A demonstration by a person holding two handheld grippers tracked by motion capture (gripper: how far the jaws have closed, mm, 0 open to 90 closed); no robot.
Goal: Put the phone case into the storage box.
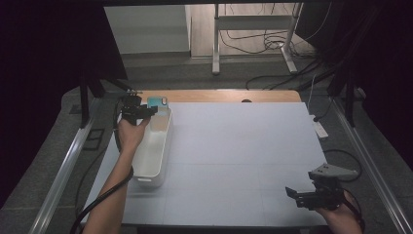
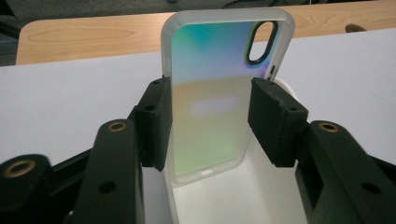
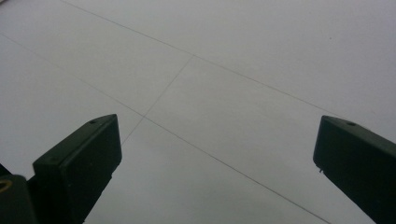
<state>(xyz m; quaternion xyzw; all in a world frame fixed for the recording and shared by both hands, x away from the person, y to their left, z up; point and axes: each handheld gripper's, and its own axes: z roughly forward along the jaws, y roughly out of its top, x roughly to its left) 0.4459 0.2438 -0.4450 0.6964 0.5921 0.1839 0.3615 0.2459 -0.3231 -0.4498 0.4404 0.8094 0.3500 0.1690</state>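
In the high view the left gripper (image 1: 146, 111) reaches over the far end of the long white plastic bin (image 1: 157, 155) at the left edge of the white table sheet (image 1: 234, 146). A teal-backed iridescent phone case with a clear frosted rim (image 1: 158, 102) stands upright there, against the bin's far wall. The right gripper (image 1: 297, 195) hovers low at the near right corner of the sheet, well apart from the bin, its jaws spread and holding nothing.

In the left gripper view the phone case (image 2: 219, 93) stands on its short edge inside the bin (image 2: 243, 200), camera cutout at the top. The jaws stand to either side of it: the left pad sits at the case's edge, while a thin gap shows at the right pad, so I judge the clamp let go. The placing looks done. What seems left is to draw the tongs back without tipping the case.

In the right gripper view the jaws are wide apart over bare sheet (image 3: 210, 70), with faint seam lines.

No brand, label or readable writing appears on the case, the bin or the sheet.
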